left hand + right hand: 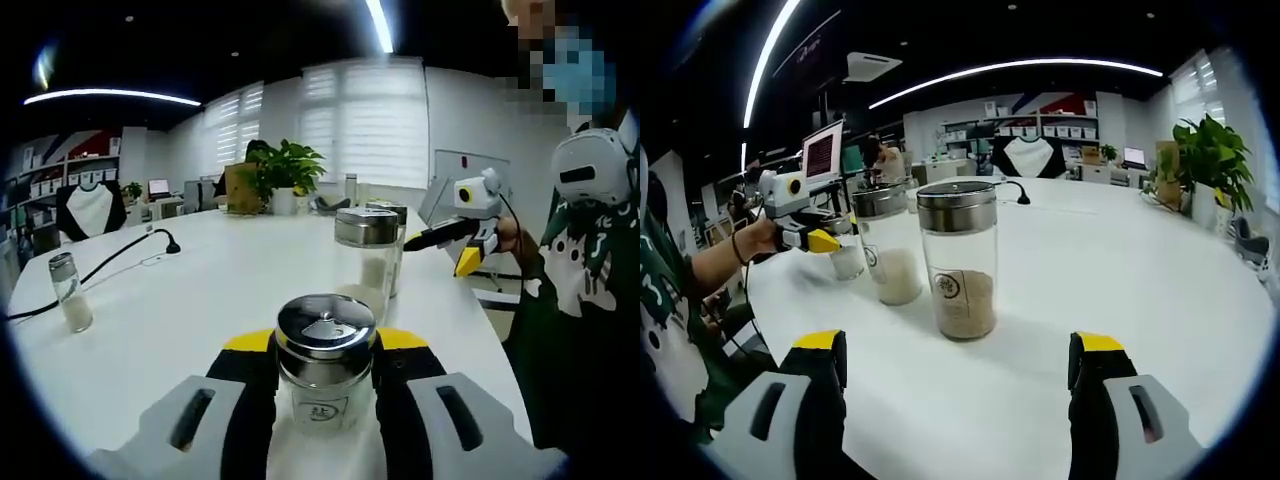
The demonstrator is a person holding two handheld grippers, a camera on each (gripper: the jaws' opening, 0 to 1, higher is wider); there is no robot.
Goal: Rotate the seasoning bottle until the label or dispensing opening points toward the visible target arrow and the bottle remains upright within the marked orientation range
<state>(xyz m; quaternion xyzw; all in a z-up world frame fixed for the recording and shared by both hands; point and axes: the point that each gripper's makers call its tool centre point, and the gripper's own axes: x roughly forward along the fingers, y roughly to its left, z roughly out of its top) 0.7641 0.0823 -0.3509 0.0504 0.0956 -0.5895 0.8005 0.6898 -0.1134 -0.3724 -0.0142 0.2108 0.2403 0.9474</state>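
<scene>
The left tongs (pixel 325 400) grip one seasoning bottle (pixel 325 365); right tongs (pixel 960 375) gape before three bottles (pixel 958 260).

Seasoning bottle (pixel 325 375) between the left jaws: clear glossy glass, brushed shiny metal lid, small paper-look label on front. Left gripper (pixel 322 400): matt black jaws, yellow plastic tips, pale grey smooth plastic shells. Bench (pixel 200 290): white, smooth, slight sheen. 2 more glass jars (pixel 366 262) ahead of the jaws, metal caps, white grainy fill. Right gripper (pixel 958 372): same black, yellow and grey plastic. Jar (pixel 958 260) ahead of the right jaws: clear glass, polished steel lid, tan granular contents, round printed label.
</scene>
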